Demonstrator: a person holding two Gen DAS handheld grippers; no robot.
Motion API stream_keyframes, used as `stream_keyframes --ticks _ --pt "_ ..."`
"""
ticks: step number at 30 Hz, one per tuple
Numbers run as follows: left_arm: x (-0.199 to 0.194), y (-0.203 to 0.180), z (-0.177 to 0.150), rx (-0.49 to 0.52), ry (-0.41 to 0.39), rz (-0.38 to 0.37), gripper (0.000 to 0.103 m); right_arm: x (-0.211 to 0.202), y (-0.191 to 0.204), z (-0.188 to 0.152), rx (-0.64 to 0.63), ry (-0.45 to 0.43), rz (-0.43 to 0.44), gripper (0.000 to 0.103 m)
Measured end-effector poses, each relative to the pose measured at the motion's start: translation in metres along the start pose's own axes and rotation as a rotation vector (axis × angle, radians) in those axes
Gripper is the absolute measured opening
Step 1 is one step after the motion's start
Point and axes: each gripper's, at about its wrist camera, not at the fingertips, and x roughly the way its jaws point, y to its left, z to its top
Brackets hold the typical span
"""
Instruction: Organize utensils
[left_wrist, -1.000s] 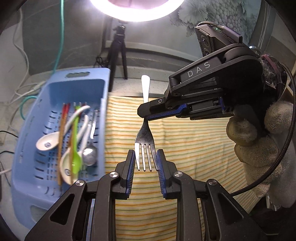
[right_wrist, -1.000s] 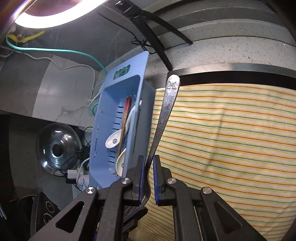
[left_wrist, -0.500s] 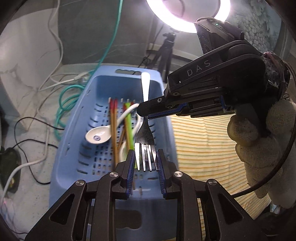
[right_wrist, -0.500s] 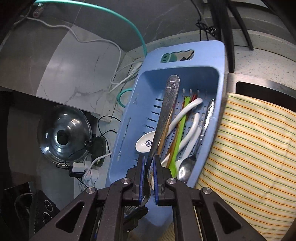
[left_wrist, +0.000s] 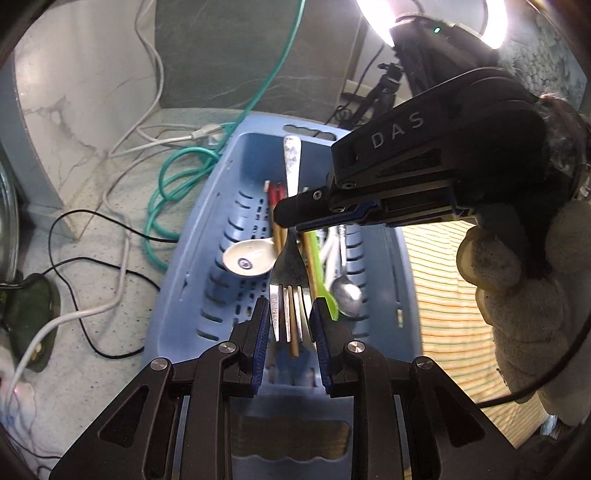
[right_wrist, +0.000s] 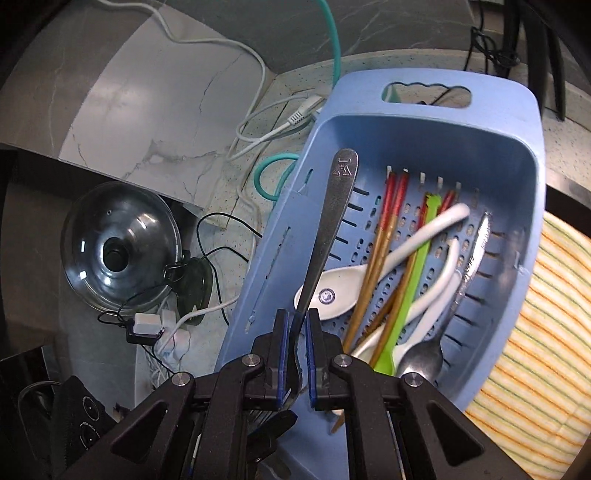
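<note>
A steel fork (left_wrist: 290, 266) hangs above the blue slotted basket (left_wrist: 192, 266). My left gripper (left_wrist: 290, 319) has its pads on either side of the tines and grips the fork head. My right gripper (right_wrist: 296, 334) is shut on the fork's neck; its handle (right_wrist: 332, 210) points up and away over the basket (right_wrist: 517, 155). The basket holds white spoons (right_wrist: 334, 291), red-tipped chopsticks (right_wrist: 384, 236), a green spoon (right_wrist: 406, 288) and a steel spoon (right_wrist: 424, 356).
A yellow striped cloth (left_wrist: 439, 295) lies right of the basket; it also shows in the right wrist view (right_wrist: 535, 350). Green and white cables (left_wrist: 173, 170) lie left of the basket. A glass pot lid (right_wrist: 118, 243) and a power strip (right_wrist: 147, 325) sit further left.
Both grippers carried the fork leftward from above the striped cloth to above the basket. The grip on the fork is unchanged.
</note>
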Motion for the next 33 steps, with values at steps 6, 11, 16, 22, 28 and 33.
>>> stream_keyframes --ticks 6,11,16,22,28,33 --pt "0.005 0.003 0.001 -0.025 0.031 0.022 0.053 -0.008 0.001 0.003 -0.034 -0.054 -0.042 0.055" --pt "0.003 0.0 0.002 -0.026 0.025 0.016 0.053 -0.013 -0.002 0.005 -0.042 -0.066 -0.054 0.055" --pt "0.003 -0.004 0.002 -0.015 0.041 0.009 0.053 -0.02 -0.001 0.004 -0.057 -0.075 -0.058 0.055" --pt "-0.003 -0.008 0.004 -0.016 0.029 0.009 0.053 -0.029 0.0 0.001 -0.066 -0.088 -0.061 0.055" --pt "-0.013 -0.016 0.005 -0.012 0.022 0.018 0.053 -0.043 0.003 -0.003 -0.084 -0.109 -0.069 0.055" --pt "-0.025 -0.028 0.006 -0.009 0.003 0.031 0.053 -0.06 0.003 -0.008 -0.1 -0.132 -0.077 0.055"
